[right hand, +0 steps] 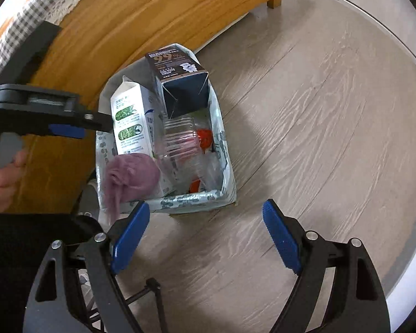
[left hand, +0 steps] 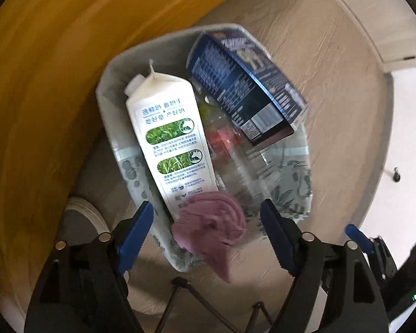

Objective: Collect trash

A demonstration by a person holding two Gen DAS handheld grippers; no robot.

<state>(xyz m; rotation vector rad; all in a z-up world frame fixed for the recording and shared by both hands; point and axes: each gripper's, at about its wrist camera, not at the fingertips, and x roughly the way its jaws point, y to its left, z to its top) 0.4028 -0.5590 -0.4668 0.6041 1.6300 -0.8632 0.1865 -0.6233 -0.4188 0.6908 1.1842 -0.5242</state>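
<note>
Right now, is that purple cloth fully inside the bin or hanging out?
Hanging out. The purple cloth is bunched on the bin's rim, with a tail drooping down outside beside the white carton.

Glossy paper carton (left hand: 169, 138), soft purple cloth (left hand: 210, 227), matt wood-grain floor (right hand: 305, 116)

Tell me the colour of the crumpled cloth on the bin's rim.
Dusty purple-pink cloth; clearest in the right wrist view.
</note>
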